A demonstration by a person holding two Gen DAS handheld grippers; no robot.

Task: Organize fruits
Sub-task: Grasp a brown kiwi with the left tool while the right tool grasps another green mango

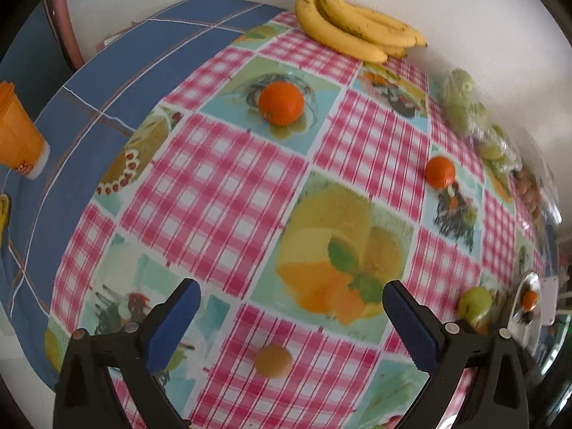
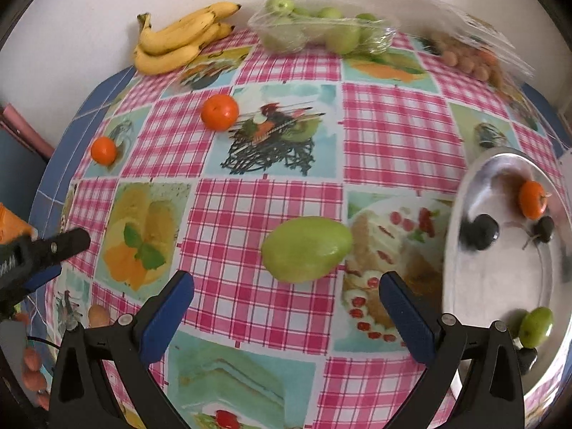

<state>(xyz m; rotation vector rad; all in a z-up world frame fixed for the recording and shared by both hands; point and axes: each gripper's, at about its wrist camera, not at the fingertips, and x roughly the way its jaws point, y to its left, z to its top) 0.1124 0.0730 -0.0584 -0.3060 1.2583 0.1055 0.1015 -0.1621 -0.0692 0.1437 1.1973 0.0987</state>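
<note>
My right gripper (image 2: 286, 279) is open just above the checked tablecloth (image 2: 250, 214). A large green fruit (image 2: 307, 248) lies right in front of its blue fingertips, untouched. To its right a metal plate (image 2: 500, 164) holds an orange (image 2: 532, 200), two dark fruits (image 2: 479, 230) and a small green fruit (image 2: 536, 327). My left gripper (image 1: 291, 284) is also open and holds nothing. A small brownish fruit (image 1: 273, 361) sits on the cloth between its fingers, close to the camera. Two oranges (image 1: 281, 103) (image 1: 439, 171) lie farther ahead on the cloth.
Bananas (image 2: 178, 39), a bag of green fruits (image 2: 321, 25) and a bag of small brown fruits (image 2: 472, 57) line the wall. An orange cup (image 1: 18, 136) stands on the blue cloth at the left. Reddish fruits (image 2: 32, 368) lie at the table's near left edge.
</note>
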